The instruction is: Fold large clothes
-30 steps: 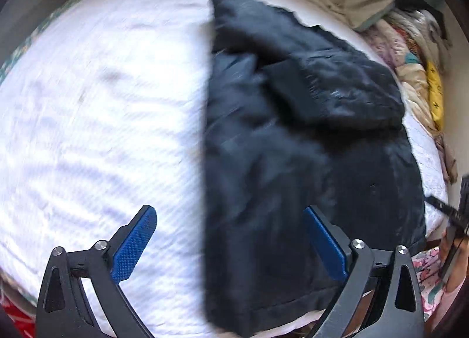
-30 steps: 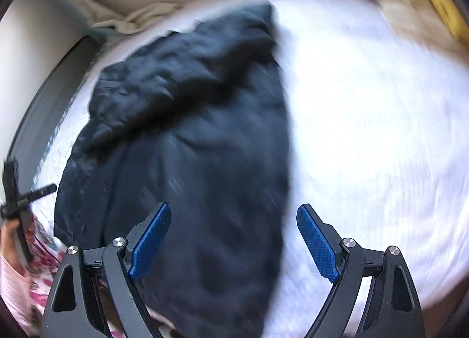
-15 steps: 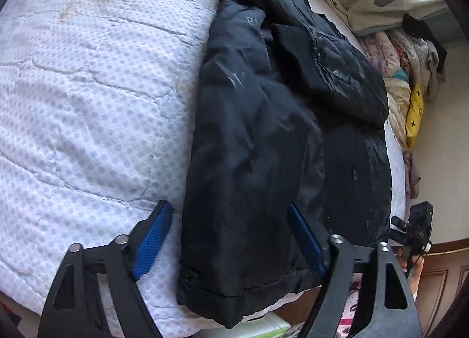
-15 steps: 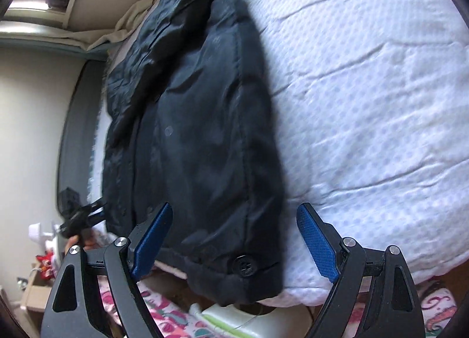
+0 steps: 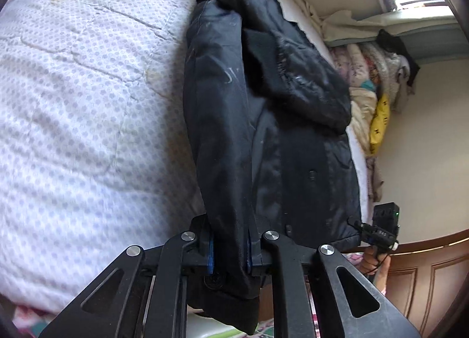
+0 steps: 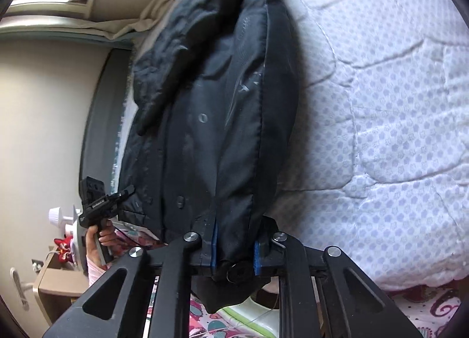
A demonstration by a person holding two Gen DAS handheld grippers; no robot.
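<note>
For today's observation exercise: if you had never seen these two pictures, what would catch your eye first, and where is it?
The black coat dominates, lying lengthwise on the white dotted quilt, its hem hanging over the near edge of the bed. Both grippers are shut on that hem: the left gripper at one corner, the right gripper at the other. A heap of colourful bedding is stacked against the far wall.

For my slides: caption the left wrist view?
Left gripper clamps the black coat's hem at the quilted bed's edge.

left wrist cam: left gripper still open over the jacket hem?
No. The left gripper is shut on the black jacket hem, blue pads pressing the fabric from both sides.
</note>
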